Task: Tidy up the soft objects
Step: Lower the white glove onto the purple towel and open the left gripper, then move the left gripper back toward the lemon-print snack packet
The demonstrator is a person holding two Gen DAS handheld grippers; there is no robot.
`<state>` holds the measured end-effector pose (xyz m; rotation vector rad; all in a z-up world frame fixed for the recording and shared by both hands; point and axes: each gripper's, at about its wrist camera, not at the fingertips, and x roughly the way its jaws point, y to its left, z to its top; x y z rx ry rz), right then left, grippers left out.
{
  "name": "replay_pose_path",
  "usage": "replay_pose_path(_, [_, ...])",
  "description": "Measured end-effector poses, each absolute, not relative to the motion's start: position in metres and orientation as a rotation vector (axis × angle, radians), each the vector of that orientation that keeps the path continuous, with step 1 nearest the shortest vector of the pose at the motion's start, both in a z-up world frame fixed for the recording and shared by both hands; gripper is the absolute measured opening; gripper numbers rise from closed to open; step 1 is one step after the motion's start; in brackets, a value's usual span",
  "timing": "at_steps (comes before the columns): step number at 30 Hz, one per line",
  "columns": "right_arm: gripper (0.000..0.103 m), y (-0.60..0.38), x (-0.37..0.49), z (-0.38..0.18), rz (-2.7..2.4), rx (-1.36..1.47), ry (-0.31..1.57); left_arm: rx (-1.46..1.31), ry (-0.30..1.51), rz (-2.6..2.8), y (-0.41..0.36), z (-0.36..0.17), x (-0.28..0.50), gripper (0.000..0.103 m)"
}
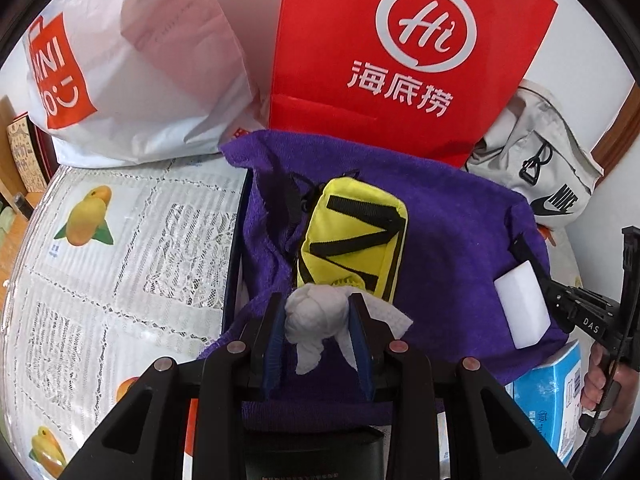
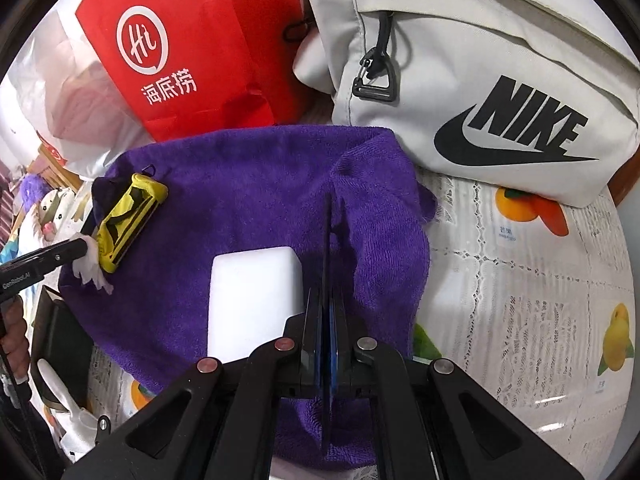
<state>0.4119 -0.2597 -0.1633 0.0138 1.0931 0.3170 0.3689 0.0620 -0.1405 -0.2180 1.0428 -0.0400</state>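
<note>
Over purple towel (image 1: 460, 240), left tool (image 1: 318, 316) pinches tissue wad (image 1: 316, 316) beside yellow pouch (image 1: 356, 236); loose tail may snag. Right tool (image 2: 330, 248), pressed together, empty beside white sponge (image 2: 256, 300), could drag towel.

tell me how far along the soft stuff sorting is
Looks done: the yellow pouch with black straps and the white foam block lie on the purple towel. In hand: the left gripper holds a crumpled white tissue wad over the towel. Left: setting it down. The right gripper is shut, empty.
</note>
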Motion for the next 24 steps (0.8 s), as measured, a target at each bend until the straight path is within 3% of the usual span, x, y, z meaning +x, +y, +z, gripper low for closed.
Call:
replay_pose_path(5, [0.008, -0.26, 0.408, -0.159, 0.313, -0.013, 1.09, -0.202, 1.056, -0.045, 0.058, -0.143, 0.369, 0.032])
replay_pose_path(8, [0.016, -0.259, 0.401, -0.152, 0.323, -0.015, 1.07, -0.207, 1.068, -0.038, 0.06, -0.144, 0.369, 0.041])
replay_pose_path(11, [0.04, -0.257, 0.389, -0.141, 0.31, -0.038, 1.019, -0.199, 1.065, -0.018, 0.062, -0.142, 0.366, 0.058])
replay_pose_path(12, [0.054, -0.256, 0.383, -0.136, 0.301, -0.054, 0.996, -0.201, 1.059, -0.021, 0.063, -0.14, 0.364, 0.059])
replay_pose_path(13, [0.059, -0.256, 0.378, -0.132, 0.295, -0.067, 0.976, -0.203, 1.057, -0.023, 0.063, -0.139, 0.363, 0.06])
replay_pose_path(17, [0.06, -0.258, 0.361, -0.118, 0.289, -0.072, 0.942, -0.176, 1.044, -0.026, 0.06, -0.132, 0.356, 0.07])
replay_pose_path(24, [0.061, -0.256, 0.329, -0.1, 0.279, -0.034, 0.921, -0.184, 1.011, -0.024, 0.066, -0.11, 0.336, 0.07])
